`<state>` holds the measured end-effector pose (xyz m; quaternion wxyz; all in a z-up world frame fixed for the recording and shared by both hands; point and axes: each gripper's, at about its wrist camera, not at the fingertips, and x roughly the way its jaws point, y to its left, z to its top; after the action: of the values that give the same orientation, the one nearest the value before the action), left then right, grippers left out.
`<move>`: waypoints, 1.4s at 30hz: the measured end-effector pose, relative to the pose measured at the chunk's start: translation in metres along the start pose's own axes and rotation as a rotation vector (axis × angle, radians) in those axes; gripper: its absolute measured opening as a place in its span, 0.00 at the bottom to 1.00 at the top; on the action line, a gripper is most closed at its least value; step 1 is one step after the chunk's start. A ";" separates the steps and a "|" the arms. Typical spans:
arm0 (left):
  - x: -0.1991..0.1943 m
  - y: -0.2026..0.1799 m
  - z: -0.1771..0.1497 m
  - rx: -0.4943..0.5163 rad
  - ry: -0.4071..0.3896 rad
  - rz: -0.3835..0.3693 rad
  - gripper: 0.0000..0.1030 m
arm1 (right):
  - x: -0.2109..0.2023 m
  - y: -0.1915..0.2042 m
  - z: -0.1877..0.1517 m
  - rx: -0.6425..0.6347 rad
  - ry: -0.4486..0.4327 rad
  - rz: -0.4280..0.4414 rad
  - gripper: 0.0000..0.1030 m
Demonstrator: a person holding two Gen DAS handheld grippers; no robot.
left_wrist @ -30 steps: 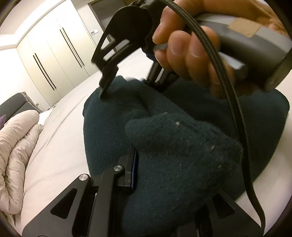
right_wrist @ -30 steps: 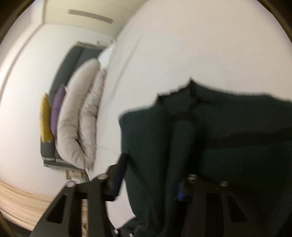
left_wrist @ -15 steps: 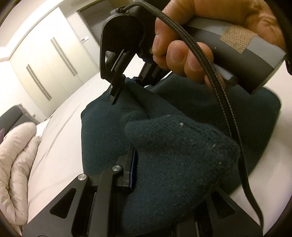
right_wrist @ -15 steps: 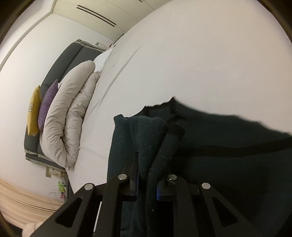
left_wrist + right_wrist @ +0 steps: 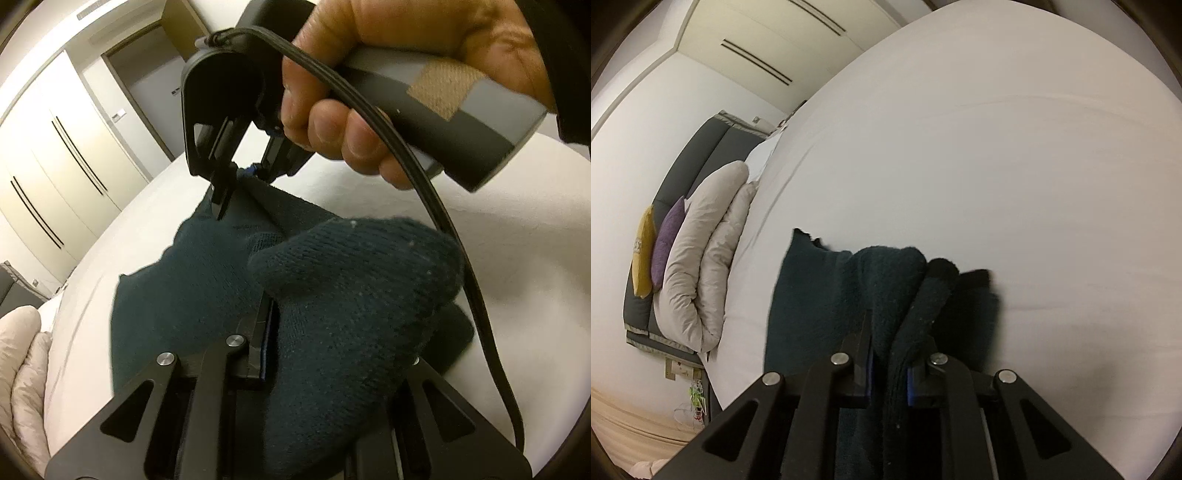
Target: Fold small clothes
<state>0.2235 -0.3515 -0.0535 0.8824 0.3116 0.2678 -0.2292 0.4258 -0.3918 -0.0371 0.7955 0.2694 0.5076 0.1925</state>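
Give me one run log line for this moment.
left gripper: shut on dark knit garment | right gripper: shut on it | white bed below

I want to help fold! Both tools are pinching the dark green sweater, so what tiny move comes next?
Probably carry the pinched edge across and lay it flat. Both the left tool and the right tool grip bunched folds of the sweater, lifted off the white bed.

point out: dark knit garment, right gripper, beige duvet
dark knit garment (image 5: 354, 295): left wrist view, on the bunched fold nearest the camera.
right gripper (image 5: 236, 188): left wrist view, at the tips pinching the fabric.
beige duvet (image 5: 701, 258): right wrist view, on the upper roll.
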 end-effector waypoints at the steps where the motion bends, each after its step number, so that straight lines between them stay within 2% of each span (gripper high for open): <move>1: 0.003 -0.002 -0.001 0.000 0.004 -0.003 0.12 | 0.001 -0.005 0.000 0.007 -0.003 0.001 0.13; 4: 0.010 -0.005 -0.003 -0.009 0.024 -0.012 0.16 | 0.012 -0.019 -0.003 0.034 0.004 -0.016 0.13; 7: 0.003 -0.002 -0.005 -0.018 0.041 -0.038 0.23 | 0.015 -0.032 -0.006 0.089 -0.023 0.017 0.13; 8: -0.002 -0.001 -0.007 -0.027 0.052 -0.065 0.30 | 0.013 -0.035 -0.007 0.110 -0.030 0.033 0.15; 9: -0.008 0.002 -0.010 -0.037 0.060 -0.082 0.47 | 0.009 -0.037 -0.009 0.140 -0.027 0.058 0.23; 10: -0.022 -0.007 -0.014 -0.050 0.060 -0.090 0.60 | 0.004 -0.038 -0.011 0.158 -0.030 0.065 0.26; 11: -0.036 -0.002 -0.023 -0.064 0.046 -0.084 0.79 | -0.001 -0.036 -0.013 0.162 -0.042 0.066 0.33; 12: -0.040 0.018 -0.032 -0.069 0.028 -0.083 0.87 | -0.014 -0.034 -0.018 0.158 -0.072 0.059 0.38; 13: -0.054 0.025 -0.043 -0.077 0.012 -0.093 0.89 | -0.021 -0.033 -0.021 0.157 -0.088 0.053 0.44; 18: -0.083 0.076 -0.073 -0.184 0.011 -0.118 0.89 | -0.063 -0.012 -0.057 0.092 -0.150 -0.014 0.46; 21: -0.092 0.099 -0.079 -0.248 -0.006 -0.089 0.89 | -0.072 0.009 -0.081 0.030 -0.164 -0.036 0.46; 23: -0.090 0.125 -0.073 -0.312 0.002 -0.062 0.89 | -0.073 0.022 -0.100 0.001 -0.167 -0.009 0.46; 26: -0.080 0.161 -0.059 -0.425 -0.021 -0.072 0.89 | -0.058 0.027 -0.126 -0.011 -0.142 0.019 0.46; 29: -0.048 0.179 -0.045 -0.470 0.038 -0.109 0.89 | -0.036 0.016 -0.141 0.001 -0.095 -0.055 0.45; 30: -0.039 0.179 -0.045 -0.476 0.064 -0.118 0.87 | -0.031 0.003 -0.146 0.027 -0.089 -0.078 0.34; 31: -0.023 0.178 -0.049 -0.486 0.120 -0.131 0.84 | -0.031 -0.007 -0.150 0.044 -0.104 -0.062 0.30; 33: -0.008 0.175 -0.060 -0.516 0.181 -0.169 0.82 | -0.038 -0.024 -0.160 0.084 -0.144 -0.010 0.29; 37: -0.008 0.181 -0.081 -0.593 0.178 -0.214 0.82 | -0.052 -0.031 -0.170 0.079 -0.164 -0.002 0.27; 38: -0.014 0.185 -0.081 -0.605 0.158 -0.211 0.82 | -0.057 -0.030 -0.171 0.079 -0.169 -0.013 0.30; 39: -0.017 0.193 -0.080 -0.613 0.134 -0.199 0.82 | -0.063 -0.027 -0.170 0.082 -0.179 -0.049 0.46; 40: -0.026 0.202 -0.078 -0.625 0.096 -0.177 0.82 | -0.071 -0.026 -0.168 0.087 -0.198 -0.078 0.51; 42: -0.042 0.218 -0.074 -0.668 0.057 -0.153 0.83 | -0.090 -0.025 -0.161 0.098 -0.263 -0.039 0.56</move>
<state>0.2925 -0.1386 0.0163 0.9083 -0.0093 0.3749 -0.1855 0.2433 -0.4257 -0.0441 0.8447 0.3209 0.4128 0.1149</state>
